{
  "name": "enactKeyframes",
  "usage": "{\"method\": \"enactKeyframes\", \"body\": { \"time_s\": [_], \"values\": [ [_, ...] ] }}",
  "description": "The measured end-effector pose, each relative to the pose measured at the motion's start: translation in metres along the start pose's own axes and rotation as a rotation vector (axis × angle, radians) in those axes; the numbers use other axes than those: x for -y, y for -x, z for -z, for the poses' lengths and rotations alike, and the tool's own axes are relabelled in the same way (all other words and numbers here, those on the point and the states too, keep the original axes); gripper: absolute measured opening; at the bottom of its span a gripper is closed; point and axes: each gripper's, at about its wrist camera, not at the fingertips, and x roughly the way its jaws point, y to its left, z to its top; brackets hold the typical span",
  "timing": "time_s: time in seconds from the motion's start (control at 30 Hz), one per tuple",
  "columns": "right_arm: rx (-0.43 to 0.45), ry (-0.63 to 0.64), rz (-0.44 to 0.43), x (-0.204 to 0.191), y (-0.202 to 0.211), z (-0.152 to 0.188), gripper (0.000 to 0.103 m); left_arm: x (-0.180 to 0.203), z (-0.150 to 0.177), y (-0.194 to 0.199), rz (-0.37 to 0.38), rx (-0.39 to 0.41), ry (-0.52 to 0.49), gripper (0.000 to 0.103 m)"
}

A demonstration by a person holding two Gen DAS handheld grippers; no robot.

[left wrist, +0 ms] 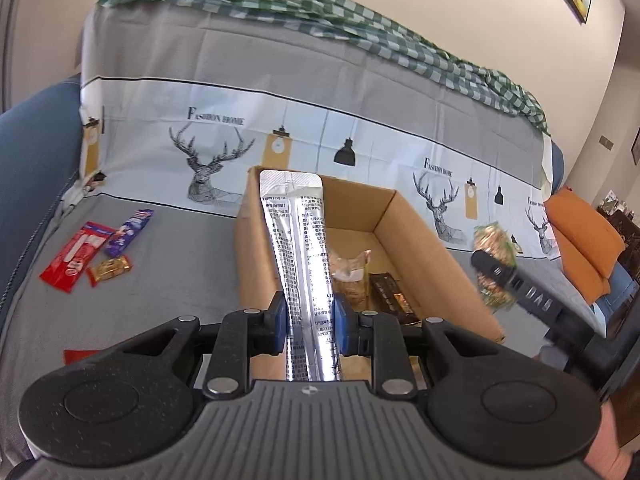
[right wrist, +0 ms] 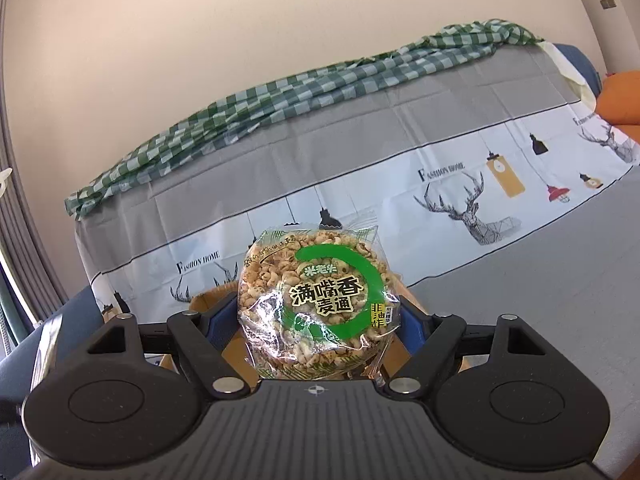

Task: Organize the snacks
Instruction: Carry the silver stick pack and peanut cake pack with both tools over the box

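Observation:
In the left wrist view my left gripper is shut on a long silver foil sachet, which stands up in front of the open cardboard box. Inside the box lie a clear bag of biscuits and a dark bar. My right gripper is shut on a round clear bag of puffed grain rings with a green ring on its label. That bag also shows blurred just right of the box. A corner of the box peeks out behind the bag.
On the grey sofa cover left of the box lie a red packet, a purple packet and a small gold bar. A green checked cloth drapes the sofa back. An orange cushion sits at the right.

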Motion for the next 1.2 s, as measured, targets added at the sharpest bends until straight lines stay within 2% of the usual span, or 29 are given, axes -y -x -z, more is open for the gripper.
{"method": "enactKeyframes", "body": {
  "time_s": [0.33,1.2],
  "values": [
    [-0.014,0.033,0.002,-0.007,-0.004,0.002,0.081,0.028,-0.021,-0.024,0.004,-0.018,-0.040,0.026],
    [-0.021,0.082,-0.020,-0.018,-0.011,0.007,0.081,0.046,-0.054,-0.063,0.050,-0.006,-0.051,0.026]
  ]
}}
